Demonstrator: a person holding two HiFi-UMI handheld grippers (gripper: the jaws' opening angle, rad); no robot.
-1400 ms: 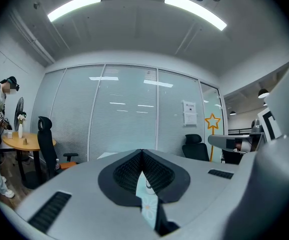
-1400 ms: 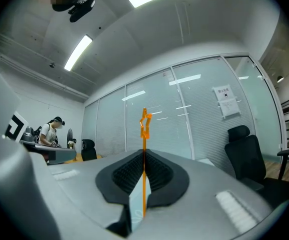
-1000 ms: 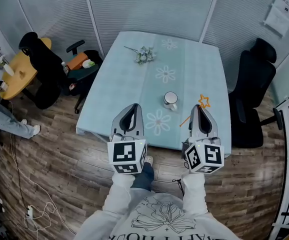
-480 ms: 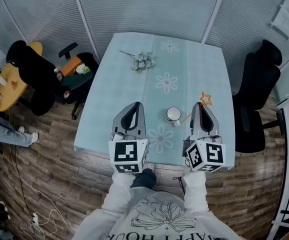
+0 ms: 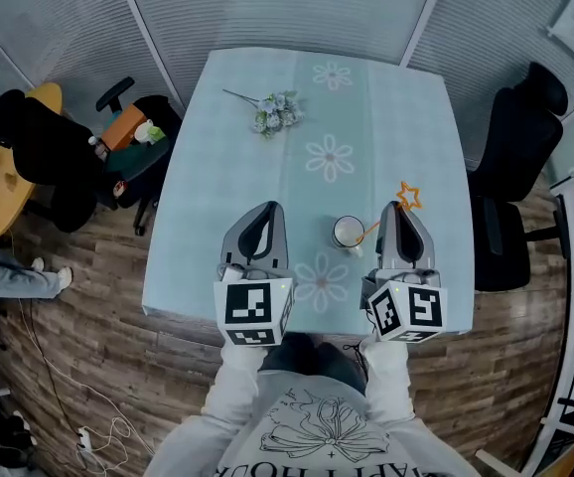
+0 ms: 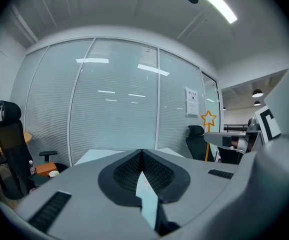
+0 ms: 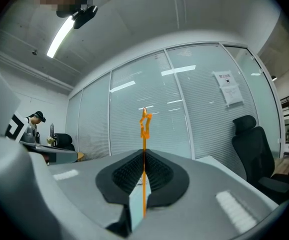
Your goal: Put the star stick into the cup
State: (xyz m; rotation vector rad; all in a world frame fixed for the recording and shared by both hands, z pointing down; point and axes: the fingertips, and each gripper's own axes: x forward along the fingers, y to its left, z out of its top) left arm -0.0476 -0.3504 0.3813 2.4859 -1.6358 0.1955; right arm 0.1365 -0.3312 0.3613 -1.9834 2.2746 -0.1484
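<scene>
Head view, centre-right: right gripper (image 5: 399, 210) clamped on thin orange star-topped stick (image 5: 407, 197) – lower end at small white cup's (image 5: 347, 233) right rim. Left gripper (image 5: 264, 209) jaws together, empty. Risk: slanted stick catches rim, tips cup.

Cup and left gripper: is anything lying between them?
Nothing. In the head view, only bare tablecloth lies between the cup and the left gripper.
</scene>
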